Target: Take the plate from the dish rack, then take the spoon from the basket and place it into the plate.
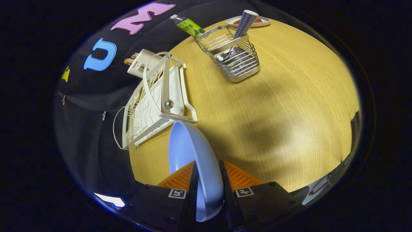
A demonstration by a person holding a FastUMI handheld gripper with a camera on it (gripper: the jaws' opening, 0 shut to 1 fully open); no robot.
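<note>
My gripper [207, 180] was clamped on the rim of the pale plate [190, 151], both fingers pressing, the plate on edge above the table [273, 96] just clear of the white dish rack [154, 96] at ten o'clock. I judged it rigid, glazed, slippery and breakable — best held deep on the rim. The spoon [239, 30] stood in the wire basket [235, 58] at twelve o'clock; beyond, a green-labelled bottle [188, 26] — writing too small to read.

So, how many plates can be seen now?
2. One plate is held on edge between the claw fingers, just in front of the dish rack. A second plate lies beyond the basket, on the table's far side.
</note>
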